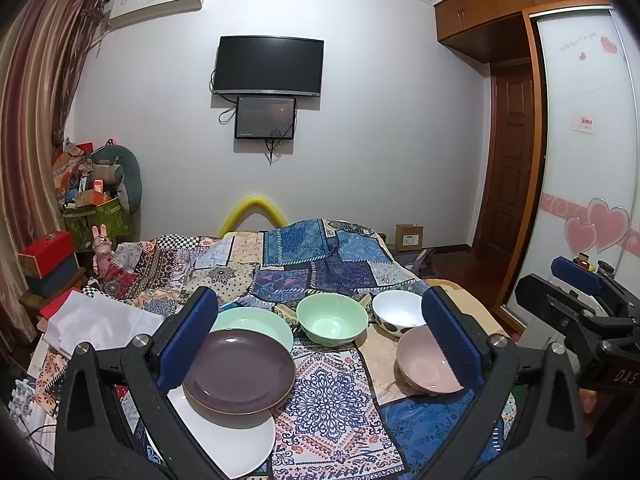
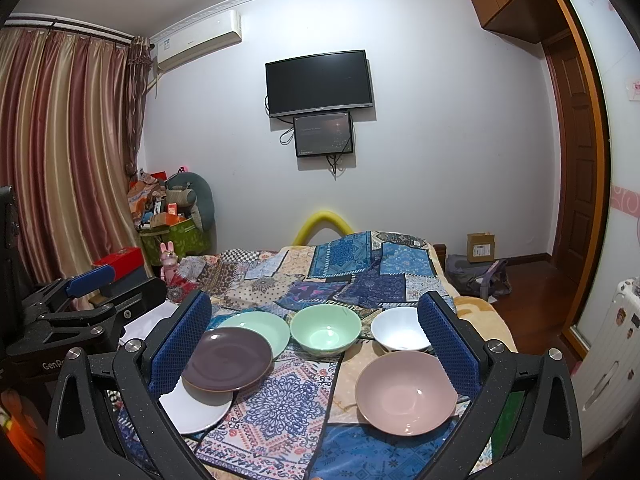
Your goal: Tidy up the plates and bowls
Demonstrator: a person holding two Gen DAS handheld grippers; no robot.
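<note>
On a patchwork cloth lie three overlapping plates: a purple plate [image 1: 240,376] [image 2: 228,364] resting on a white plate [image 1: 236,440] [image 2: 196,410] and against a green plate [image 1: 256,324] [image 2: 260,324]. Further right stand a green bowl [image 1: 332,318] [image 2: 325,330], a white spotted bowl [image 1: 398,312] [image 2: 400,330] and a pink bowl [image 1: 428,362] [image 2: 406,392]. My left gripper [image 1: 320,346] is open and empty above the cloth, also in the right wrist view [image 2: 88,280]. My right gripper [image 2: 316,344] is open and empty, also in the left wrist view [image 1: 576,272].
The cloth [image 2: 280,408] covers a bed. White fabric [image 1: 96,320] lies at its left edge, with boxes [image 1: 48,260] and clutter beyond. A cardboard box [image 2: 480,246] and a bag [image 2: 476,276] sit on the floor at the right. A wardrobe [image 1: 580,160] stands at the right.
</note>
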